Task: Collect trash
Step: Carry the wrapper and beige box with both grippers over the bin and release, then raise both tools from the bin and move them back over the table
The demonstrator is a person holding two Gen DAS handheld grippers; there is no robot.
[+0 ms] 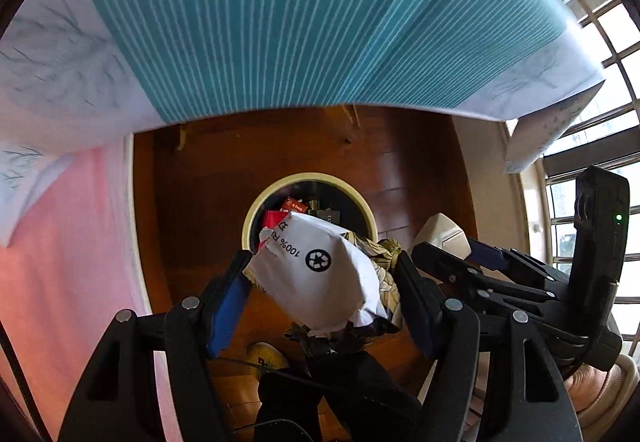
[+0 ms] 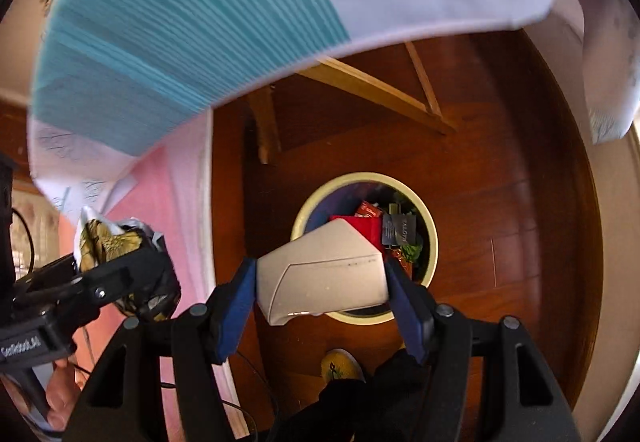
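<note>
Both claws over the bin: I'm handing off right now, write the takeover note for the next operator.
Left claw: shut on a crumpled white bag with other wrappers, above the bin's near rim.
Right claw: shut on a beige carton, also above the bin.
Bin stands on the wood floor beside the table, already holding red packets and other trash.
Done: both loads carried to the bin.
Left: open both claws to drop them in, then check for more trash.

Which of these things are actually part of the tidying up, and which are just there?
Part of the job:
- crumpled white bag, held in the left tongs
- beige carton, held in the right tongs
- round bin below, with wrappers inside

Just there:
- striped tablecloth
- wooden floor
- yellow shoe
</note>
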